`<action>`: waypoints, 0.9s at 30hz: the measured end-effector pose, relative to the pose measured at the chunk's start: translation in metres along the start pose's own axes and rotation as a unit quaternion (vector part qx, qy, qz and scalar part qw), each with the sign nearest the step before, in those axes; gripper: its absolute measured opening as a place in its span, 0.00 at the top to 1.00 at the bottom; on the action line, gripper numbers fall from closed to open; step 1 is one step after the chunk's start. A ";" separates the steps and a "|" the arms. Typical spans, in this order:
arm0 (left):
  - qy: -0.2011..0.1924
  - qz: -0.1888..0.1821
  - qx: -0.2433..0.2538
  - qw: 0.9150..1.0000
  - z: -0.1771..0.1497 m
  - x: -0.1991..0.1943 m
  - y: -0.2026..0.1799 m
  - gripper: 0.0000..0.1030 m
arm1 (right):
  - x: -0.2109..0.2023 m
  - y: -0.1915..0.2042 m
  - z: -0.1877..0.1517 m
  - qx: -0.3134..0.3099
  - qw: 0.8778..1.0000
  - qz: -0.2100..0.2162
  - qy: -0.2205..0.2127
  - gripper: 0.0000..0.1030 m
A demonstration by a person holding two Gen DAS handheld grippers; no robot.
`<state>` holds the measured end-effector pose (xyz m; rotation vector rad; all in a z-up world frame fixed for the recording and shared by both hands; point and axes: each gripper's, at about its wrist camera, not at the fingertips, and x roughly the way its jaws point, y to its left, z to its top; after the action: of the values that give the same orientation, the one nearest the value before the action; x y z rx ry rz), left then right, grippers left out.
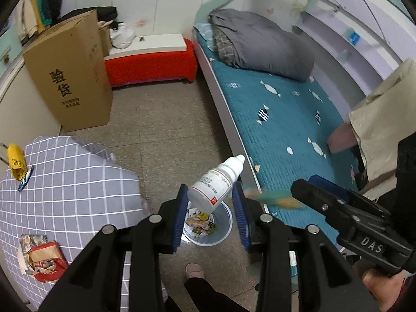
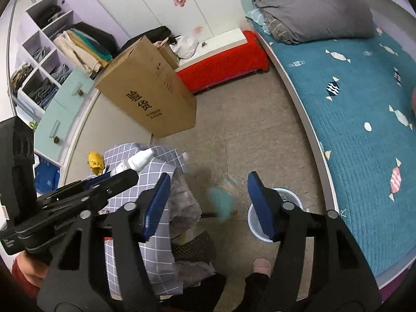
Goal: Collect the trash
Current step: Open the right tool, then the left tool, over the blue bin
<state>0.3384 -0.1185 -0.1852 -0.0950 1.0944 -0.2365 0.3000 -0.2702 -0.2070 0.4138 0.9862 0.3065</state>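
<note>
My left gripper has its jaws apart, and a small white dropper bottle hangs tilted between the blue pads, right over the grey waste bin that holds several wrappers. I cannot tell whether the pads still touch the bottle. The bottle also shows in the right wrist view. My right gripper is open and empty; a blurred teal scrap is in the air between its fingers, above the floor beside the bin. On the checked table lie a yellow wrapper, a blue packet and crumpled red-brown packaging.
A tall cardboard box stands by the wall on the left. A red bench is at the back. The bed with a teal cover and grey quilt runs along the right. My slippered foot is near the bin.
</note>
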 end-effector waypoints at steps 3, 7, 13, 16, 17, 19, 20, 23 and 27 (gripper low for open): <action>0.008 0.001 0.013 1.000 -0.003 0.005 -0.015 0.67 | -0.004 -0.018 -0.004 0.021 1.000 0.004 0.003 0.40; 0.011 0.003 0.028 1.000 -0.004 0.008 -0.029 0.67 | -0.020 -0.023 -0.006 0.014 1.000 -0.018 -0.021 0.40; 0.010 -0.001 0.038 0.999 -0.003 0.009 -0.041 0.67 | -0.036 -0.020 -0.004 0.000 0.998 -0.044 -0.048 0.33; 0.008 -0.004 0.044 0.999 -0.002 0.009 -0.046 0.67 | -0.041 -0.025 -0.005 0.003 0.997 -0.048 -0.053 0.32; 0.007 -0.005 0.045 0.999 -0.002 0.009 -0.047 0.67 | -0.042 -0.025 -0.006 0.004 0.997 -0.049 -0.055 0.32; 0.006 -0.008 0.047 0.999 -0.001 0.009 -0.051 0.67 | -0.047 -0.025 -0.006 0.004 0.997 -0.054 -0.061 0.32; 0.005 -0.008 0.048 0.999 -0.001 0.008 -0.053 0.67 | -0.049 -0.024 -0.006 0.003 0.996 -0.056 -0.065 0.32; 0.003 -0.012 0.052 0.999 0.001 0.008 -0.057 0.67 | -0.057 -0.022 -0.004 -0.002 0.995 -0.063 -0.081 0.30; 0.003 -0.026 0.055 0.998 0.004 0.010 -0.062 0.66 | -0.066 -0.022 -0.005 -0.002 0.993 -0.066 -0.097 0.29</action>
<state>0.3370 -0.1808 -0.1799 -0.0240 1.0844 -0.3442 0.2624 -0.3172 -0.1709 0.3649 0.8181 0.1448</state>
